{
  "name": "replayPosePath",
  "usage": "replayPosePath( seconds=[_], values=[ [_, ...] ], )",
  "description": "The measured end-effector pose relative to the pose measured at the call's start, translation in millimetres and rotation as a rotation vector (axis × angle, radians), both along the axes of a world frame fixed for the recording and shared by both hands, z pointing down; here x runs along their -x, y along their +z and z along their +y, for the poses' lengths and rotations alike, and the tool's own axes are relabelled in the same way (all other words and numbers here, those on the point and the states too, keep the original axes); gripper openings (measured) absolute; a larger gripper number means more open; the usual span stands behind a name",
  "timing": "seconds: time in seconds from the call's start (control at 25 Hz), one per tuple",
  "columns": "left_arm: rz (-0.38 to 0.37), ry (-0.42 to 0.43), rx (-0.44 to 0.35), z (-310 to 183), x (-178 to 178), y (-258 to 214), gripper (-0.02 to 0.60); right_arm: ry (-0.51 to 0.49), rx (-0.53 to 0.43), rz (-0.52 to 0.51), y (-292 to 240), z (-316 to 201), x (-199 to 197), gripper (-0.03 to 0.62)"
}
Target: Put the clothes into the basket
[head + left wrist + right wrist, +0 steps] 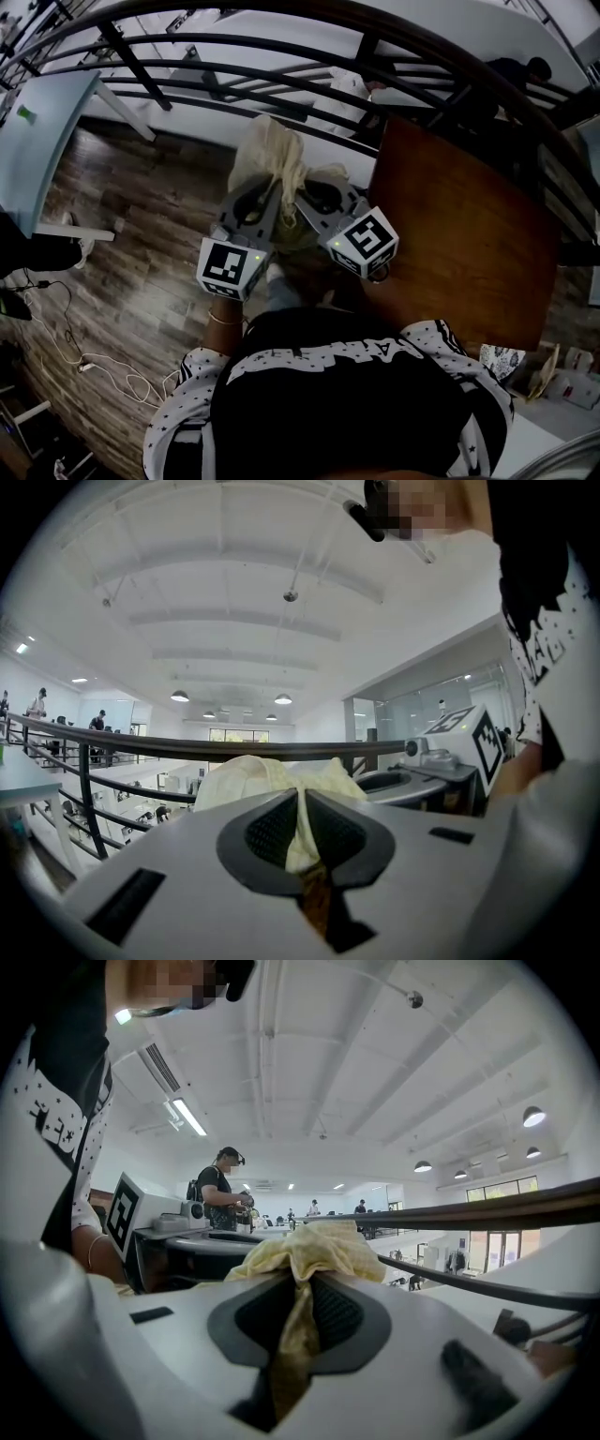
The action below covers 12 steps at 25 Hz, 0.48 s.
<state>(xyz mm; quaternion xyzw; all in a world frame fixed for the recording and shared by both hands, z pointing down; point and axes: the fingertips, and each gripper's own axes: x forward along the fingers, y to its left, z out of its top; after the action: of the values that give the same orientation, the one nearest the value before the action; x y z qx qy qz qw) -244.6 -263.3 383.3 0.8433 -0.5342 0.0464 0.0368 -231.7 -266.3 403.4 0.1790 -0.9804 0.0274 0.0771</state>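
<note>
Two grippers share one load: the left gripper [265, 190] and the right gripper [317, 195] sit side by side, close together, each clamped on a fold of the same pale yellow cloth [270, 150]. In the left gripper view the left gripper [300, 825] pinches a thin pleat of fabric between its ribbed pads, and the rest of the cloth [251, 772] bunches just beyond the jaw tips. The right gripper view shows much the same: the right gripper [300, 1314] is closed on a darker, twisted strand, and the cloth [314, 1246] mounds just ahead of it.

What matters for the coming move is that the garment lies straight ahead of both sets of jaws, away from the person. Its length runs forward from the grips toward the dark railing [281, 80], with the wooden floor [141, 244] to its left and the brown table [469, 225] to its right. Neither hand is nearer to it than the other. They hold it at neighbouring points, so it gathers as one bundle rather than spreading wide.

No basket appears in any view, so which way it lies from the grippers cannot be told. I judge that the cloth is being carried and the drop is not yet made. Both hands will probably need to travel together and let go together, or the cloth may trail from one jaw
</note>
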Motion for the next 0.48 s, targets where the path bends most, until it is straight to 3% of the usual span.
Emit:
replayPosePath(
  seconds=[0.48],
  values=[
    [0.03,0.05,0.062,-14,-1,30,0.032,0.038,0.044,0.074,32,-14,-2,0.055]
  ],
)
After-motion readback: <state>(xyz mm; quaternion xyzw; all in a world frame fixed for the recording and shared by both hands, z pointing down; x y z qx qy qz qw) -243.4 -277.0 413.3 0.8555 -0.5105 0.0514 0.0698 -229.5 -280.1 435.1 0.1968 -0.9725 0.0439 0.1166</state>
